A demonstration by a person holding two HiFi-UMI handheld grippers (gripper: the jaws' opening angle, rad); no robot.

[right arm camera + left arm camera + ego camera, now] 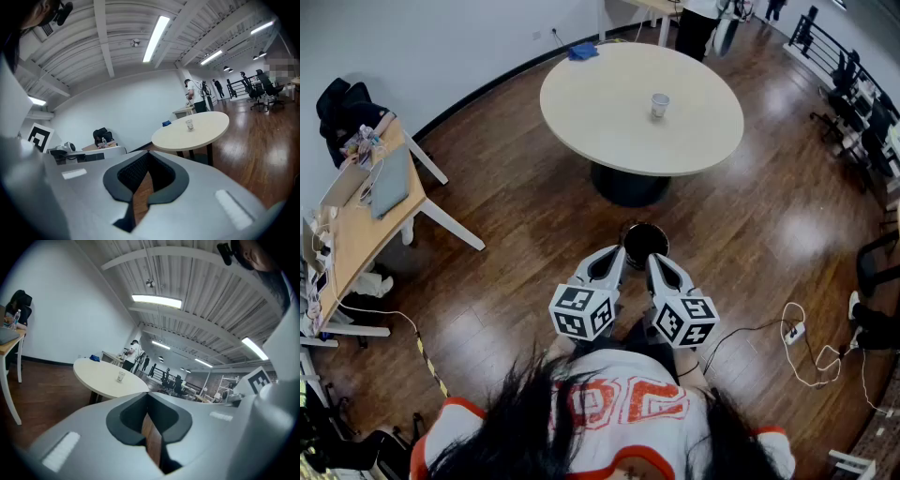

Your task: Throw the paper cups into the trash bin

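One paper cup (660,105) on one round counter (581,103) far ahead, one blue cloth (582,51), one trash bin (643,229) near, one wooden desk (358,239) left, and two tools: left hand-held gripper (618,252), right hand-held gripper (654,260).

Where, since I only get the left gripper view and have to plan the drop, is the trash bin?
Observer: In the head view a dark round bin stands on the floor just ahead of the left claw and the right claw, short of the round table.
Operator: Is the right claw carrying anything?
Observer: No, its own view shows it shut and empty.
Operator: Any floor hazards?
Observer: A power strip lies on the floor to the person's right.
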